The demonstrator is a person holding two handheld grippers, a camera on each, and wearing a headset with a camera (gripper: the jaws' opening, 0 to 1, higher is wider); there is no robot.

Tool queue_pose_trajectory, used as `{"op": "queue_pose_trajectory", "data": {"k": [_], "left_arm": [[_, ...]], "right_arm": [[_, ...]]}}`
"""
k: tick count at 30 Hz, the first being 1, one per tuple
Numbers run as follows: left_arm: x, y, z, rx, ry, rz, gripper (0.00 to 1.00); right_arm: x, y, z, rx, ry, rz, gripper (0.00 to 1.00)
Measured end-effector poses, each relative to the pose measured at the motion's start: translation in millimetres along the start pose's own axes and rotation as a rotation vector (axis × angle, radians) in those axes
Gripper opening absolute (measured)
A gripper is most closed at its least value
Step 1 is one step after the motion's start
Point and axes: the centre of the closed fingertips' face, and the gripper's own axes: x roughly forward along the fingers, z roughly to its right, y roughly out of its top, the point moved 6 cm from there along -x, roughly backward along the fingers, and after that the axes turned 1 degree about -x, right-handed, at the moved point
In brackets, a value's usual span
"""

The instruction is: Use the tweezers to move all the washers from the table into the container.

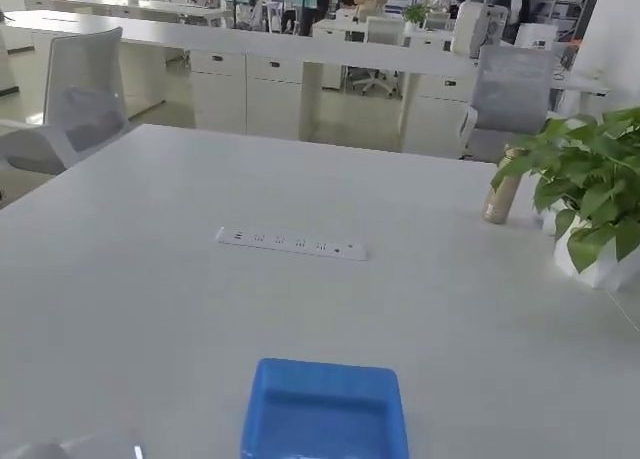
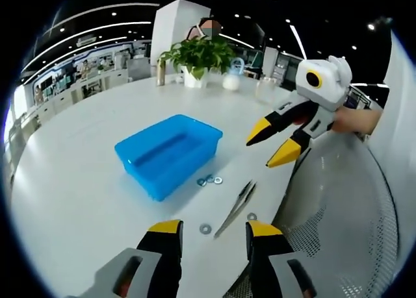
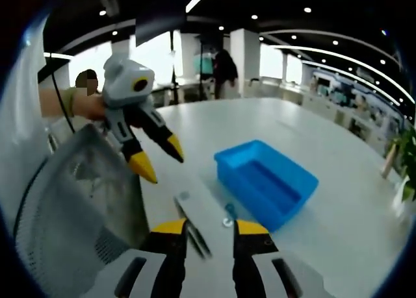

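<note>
- Tweezers (image 2: 237, 206) lie flat on the bench (image 2: 84, 181), low in the middle of the left gripper view. They are just ahead of my left gripper (image 2: 214, 230) and in line with the gap between its jaws.
- Their long axis runs away from those jaws, leaning toward the upper right of that frame. I cannot tell which end holds the points.
- One single washer (image 2: 205, 229) sits just left of the tweezers' near end, and a second (image 2: 251, 216) lies just right of their middle. Three more washers (image 2: 209, 180) cluster farther up the frame, just beside the near corner of the container (image 2: 169, 149).
- That container is blue and open-topped, up and left of the tweezers in the left gripper view and at the bottom centre of the head view (image 1: 325, 409). I see no washer in it, so I judge the task not yet begun.
- My left jaws stand apart with nothing between them.
- My right gripper (image 2: 260, 153) hangs at the right of the left gripper view, lifted off the bench beyond the tweezers, its jaws also apart and empty.
- In the right gripper view the tweezers (image 3: 195, 236) are a blur low in the frame, close to my right jaws.
- Both grippers look near enough, but I judge the left the better lined up.
- The tweezers are thin and lie flat, so I expect they could skid along the bench when the jaws close.
</note>
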Motion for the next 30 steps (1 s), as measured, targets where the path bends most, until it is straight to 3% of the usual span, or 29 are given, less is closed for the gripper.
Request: {"op": "queue_pose_trajectory", "data": {"k": [7,14,23,30], "left_arm": [[13.0,-5.5,1.1,0.09,-0.021,-0.078,0.33],[18.4,-11.0,0.9,0.192,-0.03,-0.156,0.28],[23.2,-12.0,-0.1,0.229,-0.053,-0.181,0.22],[31.4,-10.0,-0.4,0.25,-0.08,-0.197,0.13]], "right_arm": [[21.8,-11.1,-1.8,-0.033,0.038,-0.081,0.24],[31.0,-15.8,-3.0,-0.096,0.081,-0.147,0.22],[34.1,-13.8,-1.8,-0.108,0.131,-0.148,0.18],[38.7,-19.9,-6.4,-0.16,0.164,-0.191,0.14]]}}
